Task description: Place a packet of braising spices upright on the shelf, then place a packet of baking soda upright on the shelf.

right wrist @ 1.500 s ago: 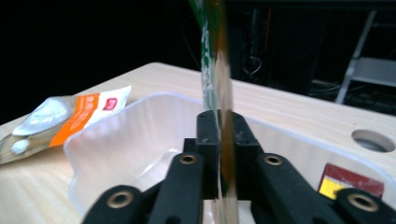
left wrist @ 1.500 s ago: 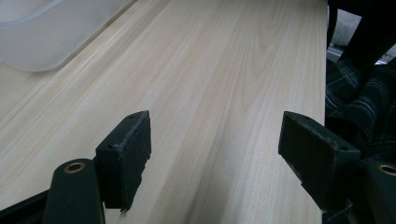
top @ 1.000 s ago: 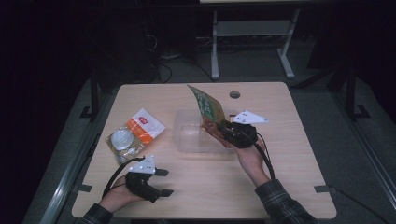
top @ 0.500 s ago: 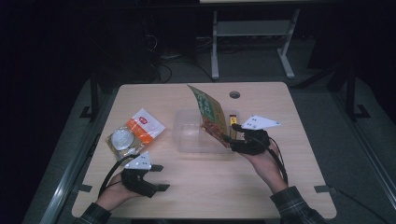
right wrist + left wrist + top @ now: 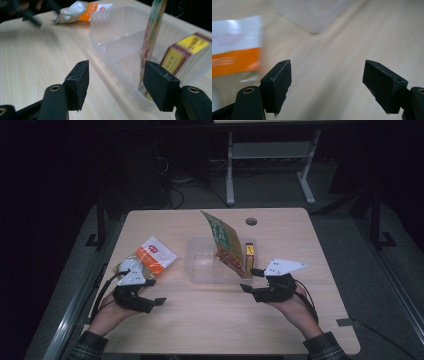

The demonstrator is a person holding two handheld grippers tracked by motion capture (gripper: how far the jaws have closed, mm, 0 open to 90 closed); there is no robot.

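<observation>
**Tall snack packet stands in the clear tub, free of the right gripper**

A tall, flat green-and-red printed snack packet (image 5: 226,245) stands upright and slightly tilted inside a clear rectangular plastic tub (image 5: 200,267) at the middle of the pale wooden table (image 5: 210,320). In the tub beside it, on the right-hand end, stands a small yellow-and-dark-red cardboard box (image 5: 249,259).

The right gripper (image 5: 251,280) sits just outside the tub's near right corner, pointing toward it. Its black jaws have just been opening and now stand apart with nothing between them. In the right gripper view the packet (image 5: 152,37) rises inside the tub wall (image 5: 110,27), just beyond the right-hand pad, separated from it by the clear plastic; the yellow-and-dark-red box (image 5: 185,53) stands further right behind the same wall. The gap between the pads frames bare table and the tub's near rim.

The left gripper (image 5: 150,292) is held low over the table's near left part, well apart from the tub. Its jaws are spread wide and empty, as the left gripper view shows, with only table surface between the pads. Just beyond it lies a clear crinkled bag with an orange-and-white label (image 5: 150,259), holding something whitish; in the left gripper view, blurred, its orange-and-white label (image 5: 235,47) lies beside the left-hand pad, and a corner of the tub (image 5: 312,13) shows ahead.
</observation>
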